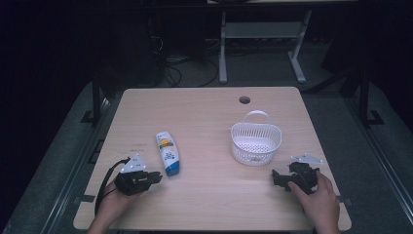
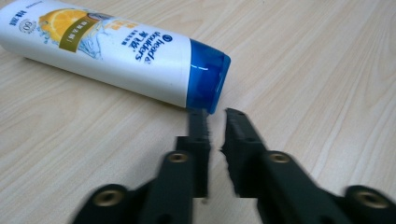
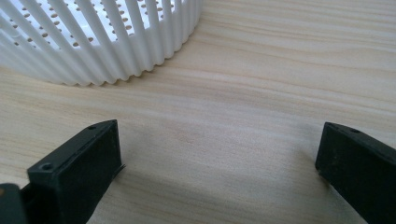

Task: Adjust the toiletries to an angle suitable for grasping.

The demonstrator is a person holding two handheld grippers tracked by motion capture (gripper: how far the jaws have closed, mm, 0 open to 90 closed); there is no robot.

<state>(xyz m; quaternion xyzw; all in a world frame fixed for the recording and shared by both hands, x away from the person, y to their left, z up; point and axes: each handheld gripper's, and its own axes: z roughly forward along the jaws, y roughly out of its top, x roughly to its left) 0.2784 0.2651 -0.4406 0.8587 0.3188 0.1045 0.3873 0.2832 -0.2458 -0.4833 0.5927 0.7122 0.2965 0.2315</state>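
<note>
You are hovering the left gripper [image 2: 215, 112], jaws nearly pressed together, just beside the shampoo bottle [image 1: 167, 152], not yet lifted toward the basket [image 1: 256, 141]; your right gripper [image 3: 219, 154] is resting spread near that basket.

My right gripper [image 3: 219, 154] rests wide open on the pale wooden table [image 3: 280, 70], near the white slatted plastic basket [image 3: 102, 42].
</note>
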